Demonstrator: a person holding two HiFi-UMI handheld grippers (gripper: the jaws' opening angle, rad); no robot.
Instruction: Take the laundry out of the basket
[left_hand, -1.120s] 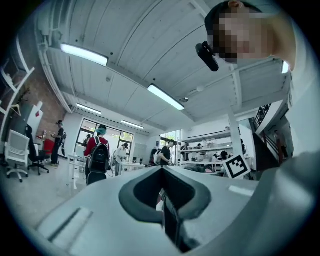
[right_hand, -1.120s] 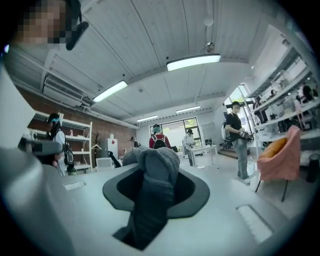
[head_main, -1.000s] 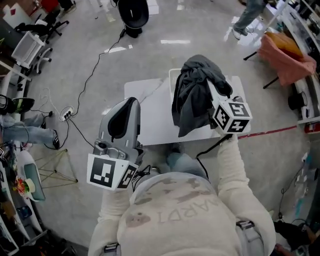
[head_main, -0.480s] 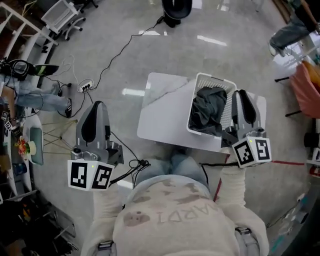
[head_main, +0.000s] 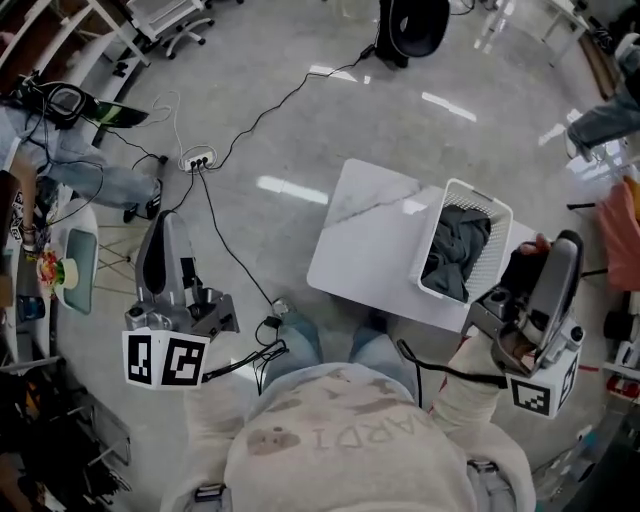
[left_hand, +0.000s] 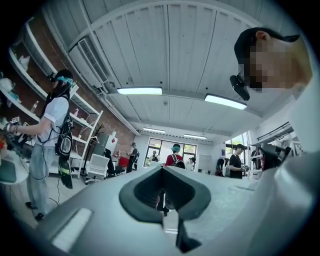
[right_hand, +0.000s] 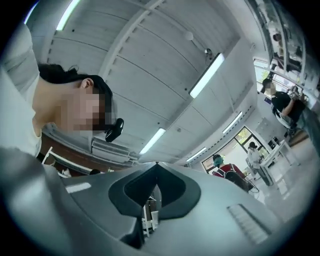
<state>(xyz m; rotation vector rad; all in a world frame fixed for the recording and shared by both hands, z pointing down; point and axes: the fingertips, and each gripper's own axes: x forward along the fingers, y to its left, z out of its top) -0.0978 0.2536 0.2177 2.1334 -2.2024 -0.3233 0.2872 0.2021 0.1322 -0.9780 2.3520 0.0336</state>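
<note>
Since a second ago the dark grey crumpled laundry (head_main: 455, 255), which then hung from the right tongs (head_main: 570, 243) above the desk, lies back inside the white slatted plastic basket (head_main: 492, 203), and both arms have drawn away to the person's sides. That basket stands on the right part of the white rectangular desk (head_main: 365, 240), close to its edge. The left tongs (head_main: 167, 219) are well off to the left over the floor. Each pair points up at the ceiling with its tips pressed together on nothing. The removal has to start over, I judge. The right tongs should come down over the open top, spread wide, and bite a thick fold near the middle of the heap, not a loose hem that could slip out. Lifting straight up until the cloth clears the rim seems wise, since a light basket so near the edge may drag along. The left tongs could steady its rim, and the bare desk beside it is the natural place to lay the cloth.
</note>
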